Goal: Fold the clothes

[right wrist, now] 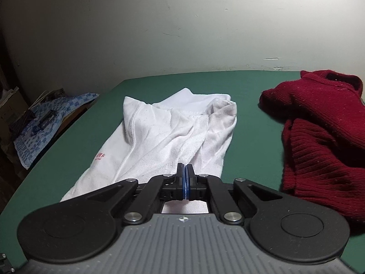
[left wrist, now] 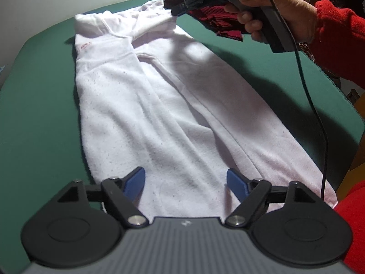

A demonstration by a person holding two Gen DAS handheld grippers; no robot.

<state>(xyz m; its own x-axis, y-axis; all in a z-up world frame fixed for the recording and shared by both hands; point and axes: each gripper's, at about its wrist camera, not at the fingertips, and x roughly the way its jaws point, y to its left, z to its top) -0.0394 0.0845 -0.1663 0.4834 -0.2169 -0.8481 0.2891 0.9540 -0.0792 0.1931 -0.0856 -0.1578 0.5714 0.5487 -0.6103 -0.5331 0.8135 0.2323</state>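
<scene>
So far: the white shirt (left wrist: 159,105) lies lengthwise on the green table (left wrist: 41,96), both long sides already turned in toward the middle so that it forms a narrow strip; the collar end is far, the hem end near the left gripper
Shirt top: the collar end (right wrist: 182,105) is bunched and creased, not flat; a small red print (right wrist: 100,156) shows on one side
Left to do: by my reading, the strip has yet to be folded end over end; the top wants smoothing first
Next garment: the red sweater (right wrist: 324,134) sits in a heap on the table just beside the shirt, not folded at all; so the task looks well short of done
Left gripper (left wrist: 186,183): fingers wide apart above the hem end; the blue pads (left wrist: 134,182) press on nothing; whether their tips touch the cloth I cannot tell
Right gripper (right wrist: 185,181): fingers fully closed, pad against pad; its own view shows no cloth between them; from the left view its tip (left wrist: 180,9) hangs at the shirt's far right corner, contact unclear
Right hand (left wrist: 273,16): wrapped round the handle, red sleeve (left wrist: 337,34) behind it; a black cable (left wrist: 319,118) trails down over the shirt's right edge
Off the table: a blue patterned cloth (right wrist: 45,123) lies to the far left, apart from the work
</scene>
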